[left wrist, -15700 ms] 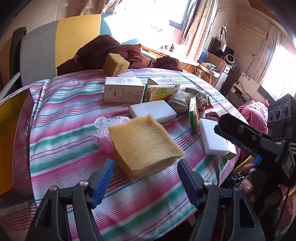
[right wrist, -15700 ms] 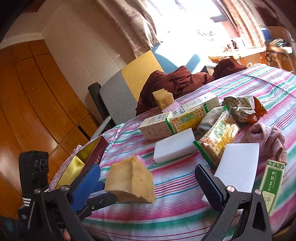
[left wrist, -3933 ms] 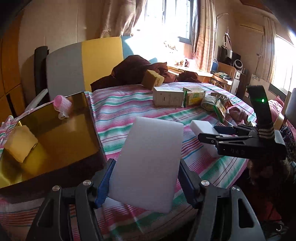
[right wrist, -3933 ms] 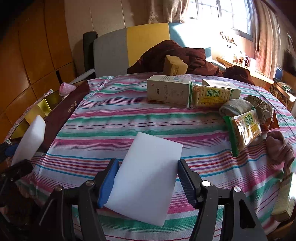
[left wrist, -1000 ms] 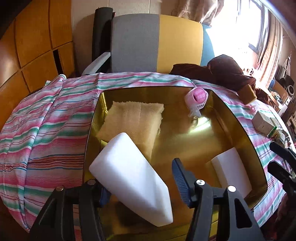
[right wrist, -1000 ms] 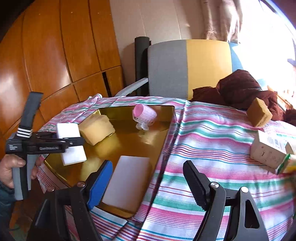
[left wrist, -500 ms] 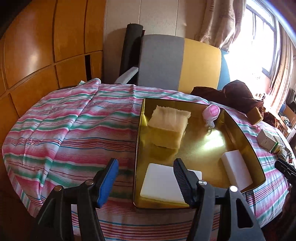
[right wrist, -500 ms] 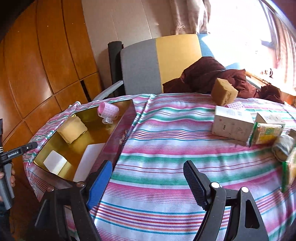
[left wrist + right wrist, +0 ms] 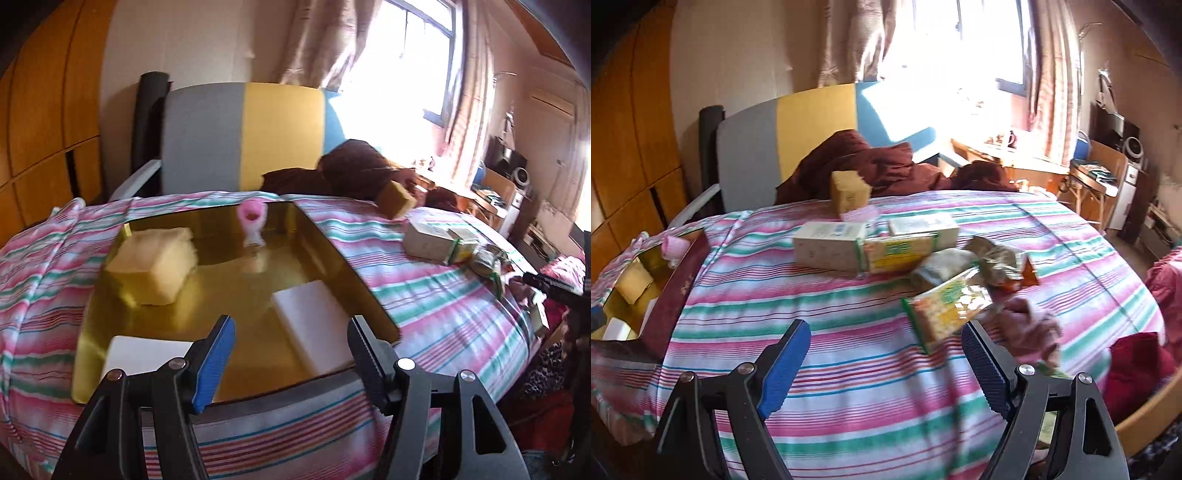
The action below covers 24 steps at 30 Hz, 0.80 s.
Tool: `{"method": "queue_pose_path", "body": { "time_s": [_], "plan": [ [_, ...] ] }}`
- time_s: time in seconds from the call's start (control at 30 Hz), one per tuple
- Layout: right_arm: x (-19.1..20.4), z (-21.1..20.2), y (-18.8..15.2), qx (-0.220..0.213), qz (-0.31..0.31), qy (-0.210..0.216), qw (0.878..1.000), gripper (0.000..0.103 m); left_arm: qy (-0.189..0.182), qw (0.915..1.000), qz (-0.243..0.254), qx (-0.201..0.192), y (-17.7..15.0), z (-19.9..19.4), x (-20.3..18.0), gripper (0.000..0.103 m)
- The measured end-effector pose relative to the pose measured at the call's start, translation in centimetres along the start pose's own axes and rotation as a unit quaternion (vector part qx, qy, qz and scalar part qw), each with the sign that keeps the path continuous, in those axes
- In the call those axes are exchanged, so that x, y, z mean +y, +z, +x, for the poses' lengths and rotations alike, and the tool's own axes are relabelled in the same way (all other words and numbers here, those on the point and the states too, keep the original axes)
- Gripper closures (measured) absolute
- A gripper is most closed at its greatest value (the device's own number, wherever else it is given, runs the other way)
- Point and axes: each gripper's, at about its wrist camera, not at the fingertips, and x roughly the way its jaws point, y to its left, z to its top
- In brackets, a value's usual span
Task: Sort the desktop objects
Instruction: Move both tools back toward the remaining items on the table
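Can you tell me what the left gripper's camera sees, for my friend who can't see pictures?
The open, empty left gripper hovers at the near edge of a shiny gold tray on a striped tablecloth. In the tray lie a yellow sponge, a pink curler and two white foam blocks. Boxes and snack packets sit further right.

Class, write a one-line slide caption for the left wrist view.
Open left gripper over a gold tray holding two white blocks, a yellow sponge and a pink roller.

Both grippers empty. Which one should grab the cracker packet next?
Right. The right gripper is open with the cracker packet just ahead; the left gripper faces the gold tray.
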Motion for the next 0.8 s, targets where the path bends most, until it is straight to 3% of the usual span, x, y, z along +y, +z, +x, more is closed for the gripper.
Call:
{"method": "queue_pose_path", "body": {
  "time_s": [0.13,0.3,0.53,0.8],
  "plan": [
    [-4.5,-1.1,-0.3,0.022,0.036,-0.043,0.998,0.018,-0.063,0.9969,0.044,0.013,0.1,1.8,-4.7,0.038],
    [-6.7,0.2,-2.4,0.059,0.038,-0.089,0.994,0.018,-0.117,0.9893,0.079,0.037,-0.5,3.7,-9.0,0.038],
    [-8.2,2.9,-4.5,0.093,0.075,-0.116,0.986,0.02,-0.147,0.9821,0.1,0.063,-2.2,4.9,-11.6,0.038],
    [-7.7,4.3,-5.3,0.093,0.089,-0.141,0.982,0.022,-0.159,0.9796,0.096,0.076,-2.9,5.9,-12.2,0.038]
  ]
}}
